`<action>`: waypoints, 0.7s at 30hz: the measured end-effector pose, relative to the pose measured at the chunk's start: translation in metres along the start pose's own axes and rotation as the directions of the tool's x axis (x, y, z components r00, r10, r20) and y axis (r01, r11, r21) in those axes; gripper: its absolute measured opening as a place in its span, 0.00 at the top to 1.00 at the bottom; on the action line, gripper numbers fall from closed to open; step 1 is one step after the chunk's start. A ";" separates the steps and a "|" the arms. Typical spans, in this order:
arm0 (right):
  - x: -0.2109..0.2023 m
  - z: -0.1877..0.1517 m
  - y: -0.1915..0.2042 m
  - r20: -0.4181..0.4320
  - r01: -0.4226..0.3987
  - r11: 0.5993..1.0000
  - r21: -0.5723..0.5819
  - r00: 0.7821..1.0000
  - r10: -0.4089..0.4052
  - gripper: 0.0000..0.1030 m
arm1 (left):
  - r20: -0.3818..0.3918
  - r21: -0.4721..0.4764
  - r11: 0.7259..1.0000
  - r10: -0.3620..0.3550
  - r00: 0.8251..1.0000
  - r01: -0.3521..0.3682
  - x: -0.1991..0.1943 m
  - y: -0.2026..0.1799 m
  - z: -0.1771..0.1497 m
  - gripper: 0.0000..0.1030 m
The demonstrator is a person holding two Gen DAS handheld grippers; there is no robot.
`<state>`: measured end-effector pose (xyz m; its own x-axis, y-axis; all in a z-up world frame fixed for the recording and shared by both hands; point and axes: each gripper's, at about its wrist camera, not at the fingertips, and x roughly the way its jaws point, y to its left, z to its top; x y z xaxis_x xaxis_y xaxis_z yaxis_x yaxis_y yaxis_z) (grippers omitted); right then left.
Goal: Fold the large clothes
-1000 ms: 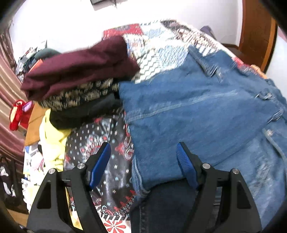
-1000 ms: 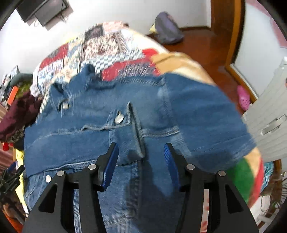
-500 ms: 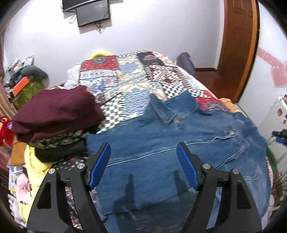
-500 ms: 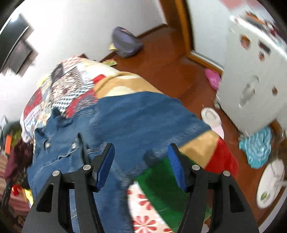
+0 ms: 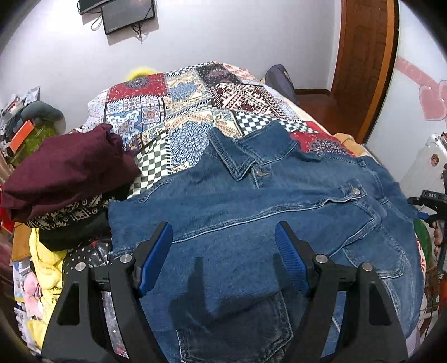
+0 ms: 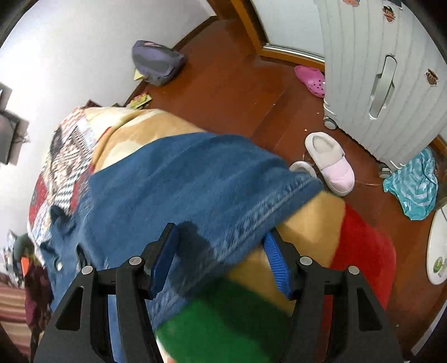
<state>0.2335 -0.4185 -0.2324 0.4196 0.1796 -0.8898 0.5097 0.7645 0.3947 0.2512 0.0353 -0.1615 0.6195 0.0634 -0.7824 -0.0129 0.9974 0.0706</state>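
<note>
Since a second ago both cameras have pulled back and up: my left view went from a close look at denim to nearly the whole bed, and my right view swung off the jacket front toward the floor beside the bed.

Nearest in the left view, my left claw [image 5: 223,245] hangs with its jaws spread wide, holding nothing, over the denim jacket [image 5: 251,201]. That jacket lies spread front-up across the lower and middle frame on the bed [image 5: 178,111], collar toward the top, its lower edge lying over a pair of dark jeans [image 5: 237,332] at the bottom. At left, just beside the jacket, sits a stack of folded clothes [image 5: 64,173] topped by a maroon piece. Farther off, on the wall at upper left, is a dark screen [image 5: 128,14].

In the right view, my right claw [image 6: 220,257] is also spread wide and empty, over the blurred edge of the denim jacket [image 6: 181,190] where it drapes on a tan, green and red blanket [image 6: 307,223]. Beyond, on the wooden floor, a pale slipper [image 6: 329,164] lies near a white suitcase [image 6: 391,69], and a grey bag [image 6: 156,61] rests by the wall.
</note>
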 end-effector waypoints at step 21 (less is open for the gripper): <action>-0.055 0.008 0.061 0.271 0.120 0.977 -0.178 0.960 -0.069 0.87 | -0.032 -0.027 0.999 0.033 0.999 -0.033 0.004 0.023 -0.015 0.27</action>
<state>0.2478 -0.3862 -0.1579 0.5714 -0.0477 -0.8193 0.4148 0.8782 0.2382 0.2418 0.0592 -0.1725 0.5936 0.0968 -0.7989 -0.0549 0.9953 0.0798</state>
